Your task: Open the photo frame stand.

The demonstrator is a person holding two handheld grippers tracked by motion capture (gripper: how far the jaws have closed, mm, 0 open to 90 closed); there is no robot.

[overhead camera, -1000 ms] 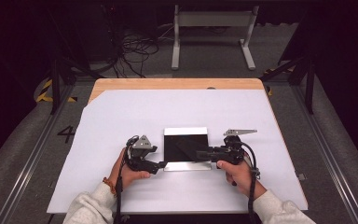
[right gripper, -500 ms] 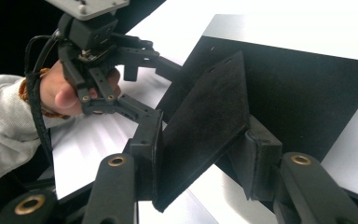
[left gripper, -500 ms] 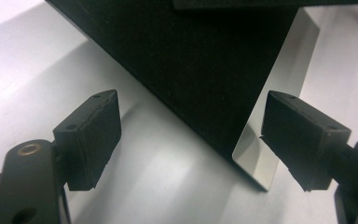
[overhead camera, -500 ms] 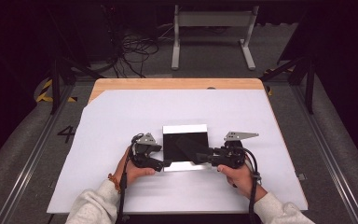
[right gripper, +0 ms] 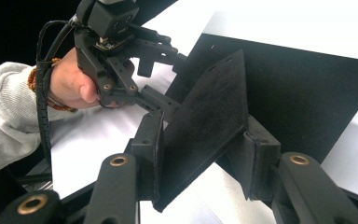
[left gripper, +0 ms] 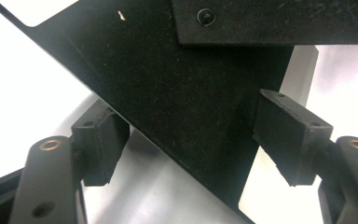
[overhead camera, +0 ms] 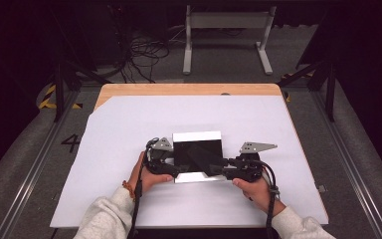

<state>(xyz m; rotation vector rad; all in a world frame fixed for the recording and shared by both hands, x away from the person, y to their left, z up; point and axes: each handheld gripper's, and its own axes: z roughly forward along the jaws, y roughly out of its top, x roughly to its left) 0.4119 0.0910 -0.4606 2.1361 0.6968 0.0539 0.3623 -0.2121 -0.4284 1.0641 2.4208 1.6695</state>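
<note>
Pinching a black flap (right gripper: 205,126), the right gripper (right gripper: 203,163) is clamped on it. Left gripper (left gripper: 191,140) jaws have just been closing around the flap, pads not quite touching.

Items around your work area:
- Tabletop (overhead camera: 129,124): covered by a white sheet, with a strip of bare wood along its far edge.
- Tangle of dark cables (overhead camera: 142,52): on the floor beyond the far left corner.
- White metal frame (overhead camera: 226,22): standing on the floor beyond the far edge.
- Yellow-and-black floor marking (overhead camera: 47,97): left of the tabletop.
</note>
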